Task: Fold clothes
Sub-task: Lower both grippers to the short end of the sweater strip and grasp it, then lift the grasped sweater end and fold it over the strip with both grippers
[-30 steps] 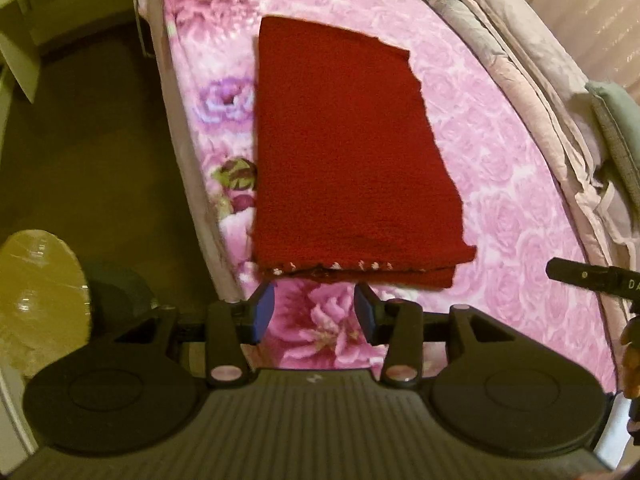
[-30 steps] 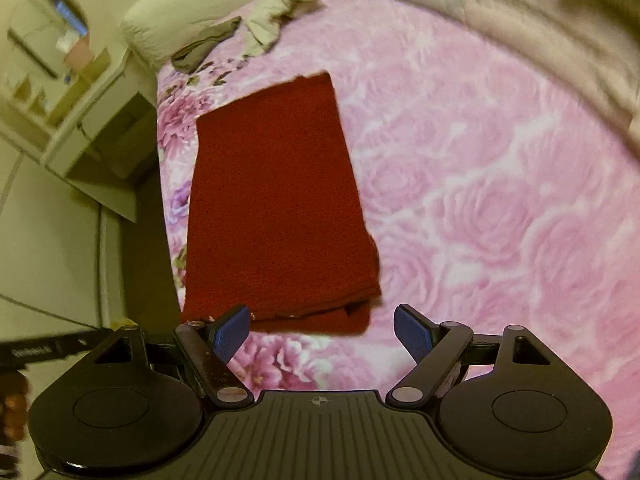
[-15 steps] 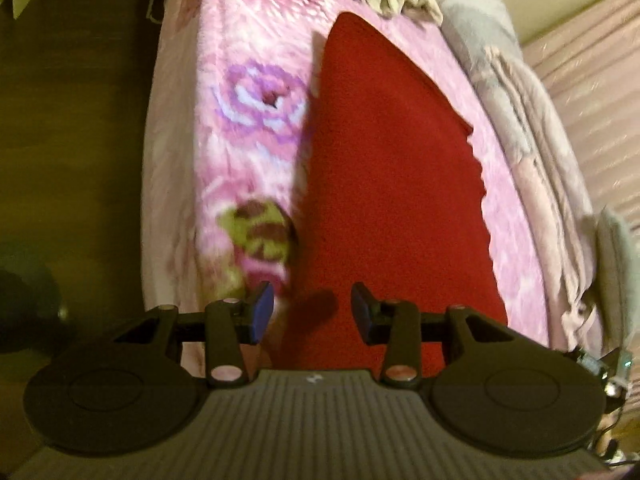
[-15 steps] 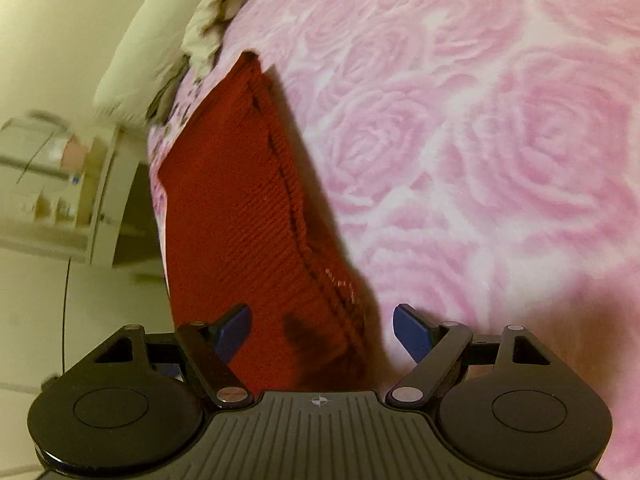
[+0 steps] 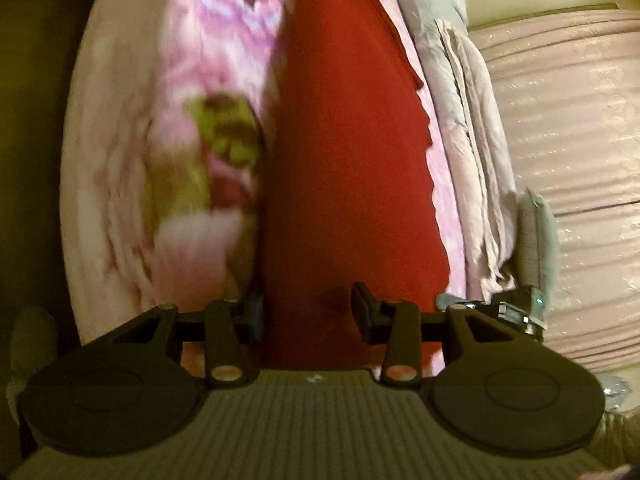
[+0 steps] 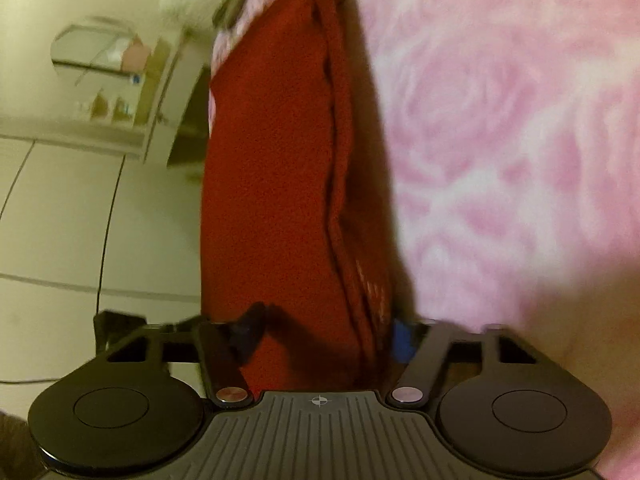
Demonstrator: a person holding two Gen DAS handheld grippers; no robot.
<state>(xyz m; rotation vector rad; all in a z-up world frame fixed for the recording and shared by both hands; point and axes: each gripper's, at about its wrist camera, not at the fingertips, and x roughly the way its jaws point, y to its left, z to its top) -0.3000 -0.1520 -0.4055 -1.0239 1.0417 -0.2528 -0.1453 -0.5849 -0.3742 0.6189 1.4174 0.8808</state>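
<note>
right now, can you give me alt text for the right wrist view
The right gripper sits low at the near end of a folded red knit garment, its jaws closing with the stacked red layers between them. The garment lies on a pink rose-print bedspread; pale cupboards show blurred at left.

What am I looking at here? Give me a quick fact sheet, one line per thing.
setting: a bed with a pink rose-print cover
garment: folded red knit cloth, lying flat near the bed's side edge
left gripper: at the cloth's near end, jaws apart, cloth between them
right gripper: at the same end, jaws closing, the layered edge between them
beside the cloth: grey and pink bedding piled along its far side
background: white cabinet beyond the bed
</note>
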